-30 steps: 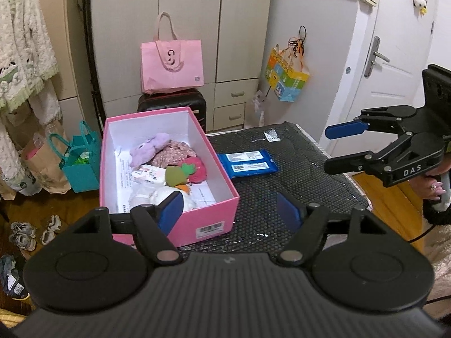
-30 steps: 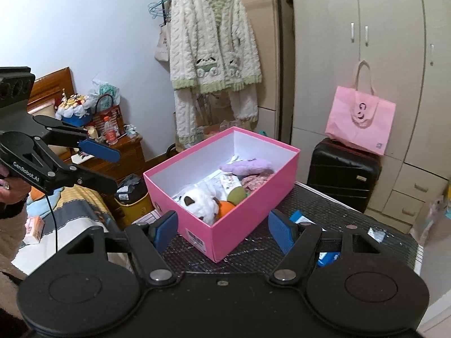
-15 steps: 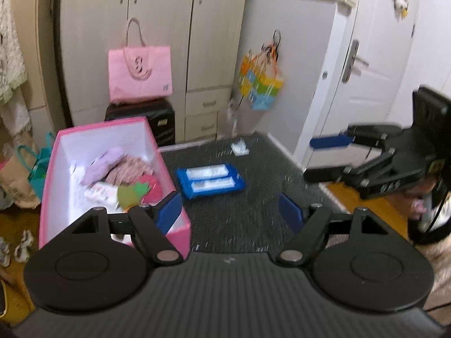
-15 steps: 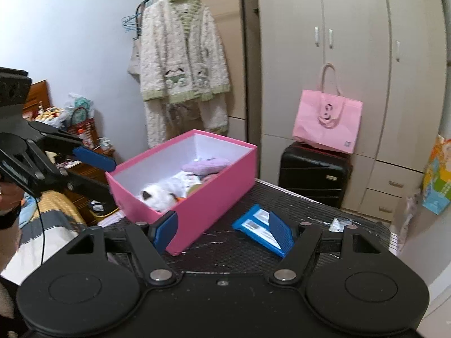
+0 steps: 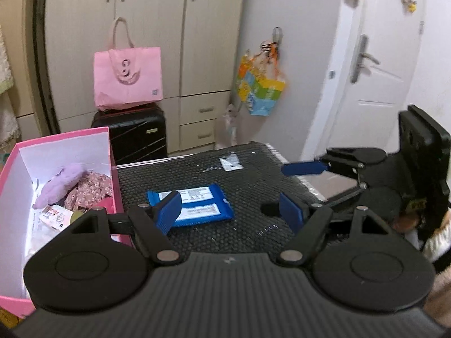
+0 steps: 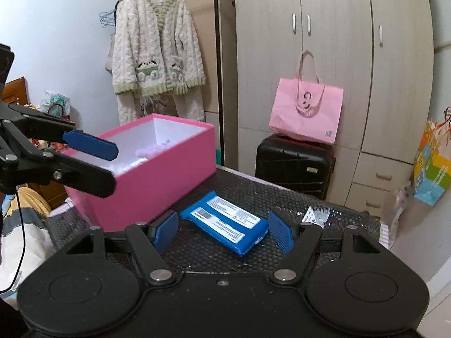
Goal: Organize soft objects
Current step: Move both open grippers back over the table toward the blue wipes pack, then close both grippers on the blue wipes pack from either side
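Black mesh bench (image 6: 346, 225): blue packet (image 6: 225, 226) at twelve o'clock of both wide, empty claws, left claw (image 5: 231, 211), right claw (image 6: 222, 232).

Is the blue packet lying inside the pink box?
No, the blue packet lies flat on the dark table mat, outside the pink box and beside its wall.

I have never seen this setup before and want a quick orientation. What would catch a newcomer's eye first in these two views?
Probably the bright pink box at the left of the dark table, open-topped with soft things inside, including a purple plush. Next, the blue packet lying flat on the table beside the box, just ahead of the open right gripper. Behind stands a pink tote bag on a black suitcase.
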`<state>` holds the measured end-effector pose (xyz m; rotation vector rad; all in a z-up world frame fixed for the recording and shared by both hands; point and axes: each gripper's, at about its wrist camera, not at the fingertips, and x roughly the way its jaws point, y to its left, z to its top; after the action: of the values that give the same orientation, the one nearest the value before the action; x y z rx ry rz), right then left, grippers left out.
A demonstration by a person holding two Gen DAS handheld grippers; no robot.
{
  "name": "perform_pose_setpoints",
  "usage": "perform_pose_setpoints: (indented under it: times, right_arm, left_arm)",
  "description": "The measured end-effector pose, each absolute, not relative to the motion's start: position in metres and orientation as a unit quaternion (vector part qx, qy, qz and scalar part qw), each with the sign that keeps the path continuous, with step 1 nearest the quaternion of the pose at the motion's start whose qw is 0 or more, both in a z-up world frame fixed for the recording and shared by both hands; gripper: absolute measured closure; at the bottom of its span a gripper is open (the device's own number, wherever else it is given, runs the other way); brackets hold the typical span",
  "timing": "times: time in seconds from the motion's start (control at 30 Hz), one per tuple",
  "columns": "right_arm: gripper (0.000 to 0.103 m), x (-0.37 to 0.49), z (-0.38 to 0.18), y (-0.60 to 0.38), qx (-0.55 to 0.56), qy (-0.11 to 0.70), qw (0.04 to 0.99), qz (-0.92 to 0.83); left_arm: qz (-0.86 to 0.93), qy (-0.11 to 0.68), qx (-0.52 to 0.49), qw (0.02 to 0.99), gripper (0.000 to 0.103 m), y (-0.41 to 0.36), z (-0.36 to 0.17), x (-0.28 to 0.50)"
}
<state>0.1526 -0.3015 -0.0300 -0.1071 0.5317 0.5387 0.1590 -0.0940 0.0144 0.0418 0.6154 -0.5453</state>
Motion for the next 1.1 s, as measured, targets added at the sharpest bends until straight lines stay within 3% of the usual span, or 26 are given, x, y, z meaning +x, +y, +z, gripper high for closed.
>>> perform_pose_setpoints:
  times: [0.33,0.7,1.1]
  right_arm:
    - [0.027,0.211,-0.080,-0.298,-0.046,0.320,0.901,0.288]
    - [0.027,0.248,-0.117,-0.284,-0.053,0.347,0.891,0.288]
    - [0.027,0.247,-0.126,-0.277,-0.085,0.329,0.895,0.287]
  left_arm:
    - [-0.185,0.347,0.019,0.919,0.034,-0.126,-0.029,0.229]
    - [-0.101,0.398,0.012,0.912,0.034,-0.140,-0.077,0.287]
    - [-0.072,0.424,-0.030,0.902,0.032,-0.125,-0.104,0.302]
